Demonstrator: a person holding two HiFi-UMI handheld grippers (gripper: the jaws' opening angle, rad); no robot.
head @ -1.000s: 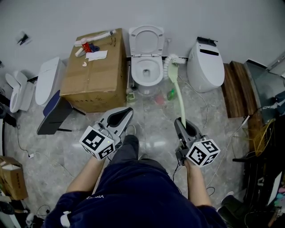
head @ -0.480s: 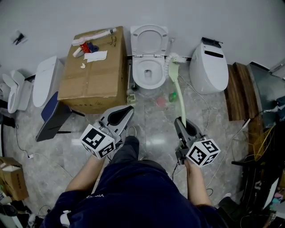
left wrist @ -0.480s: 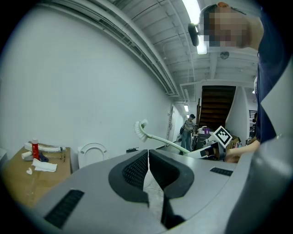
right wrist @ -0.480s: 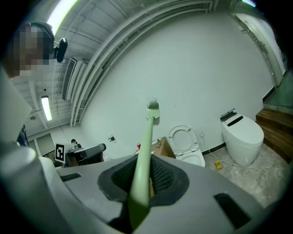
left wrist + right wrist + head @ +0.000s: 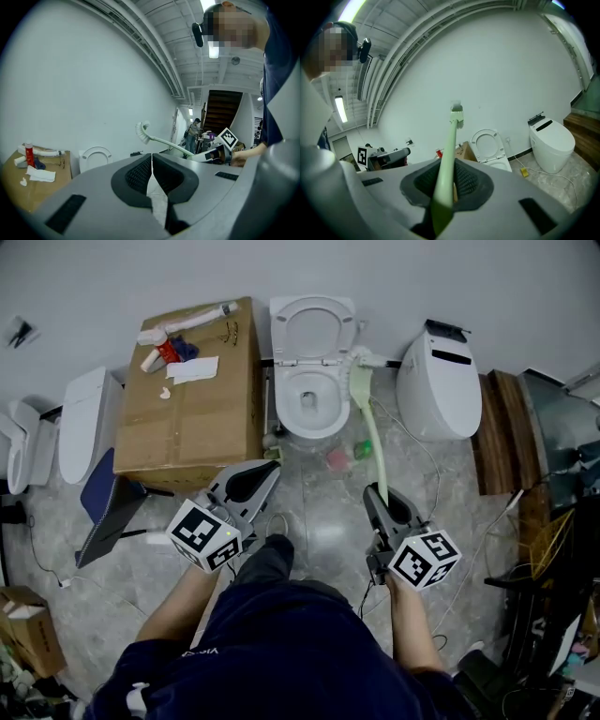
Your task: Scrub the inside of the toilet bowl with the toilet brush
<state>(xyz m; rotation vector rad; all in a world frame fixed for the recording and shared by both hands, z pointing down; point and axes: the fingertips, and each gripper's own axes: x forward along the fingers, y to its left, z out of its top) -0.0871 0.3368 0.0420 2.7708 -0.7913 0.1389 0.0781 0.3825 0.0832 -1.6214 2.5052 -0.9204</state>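
Note:
An open white toilet [image 5: 312, 390] stands against the back wall with its lid up [image 5: 312, 329]. My right gripper [image 5: 377, 493] is shut on the pale green handle of the toilet brush [image 5: 373, 442]. The brush's white bristle head [image 5: 354, 365] hangs in the air beside the bowl's right rim. In the right gripper view the handle [image 5: 449, 154] runs up between the jaws to the head [image 5: 456, 111], with the toilet [image 5: 489, 146] beyond. My left gripper [image 5: 270, 470] is shut on nothing, its jaws pressed together [image 5: 151, 165], pointing toward the bowl from the left.
A large cardboard box [image 5: 187, 399] with small items on top stands left of the toilet. A second white toilet [image 5: 438, 381] is at the right, with wooden steps [image 5: 497, 427] beyond. A cable and small bottles [image 5: 361, 448] lie on the floor before the bowl.
The view has shifted a little toward the toilet, and the brush head has come slightly closer to the bowl's right rim. Both grippers keep the same pose.

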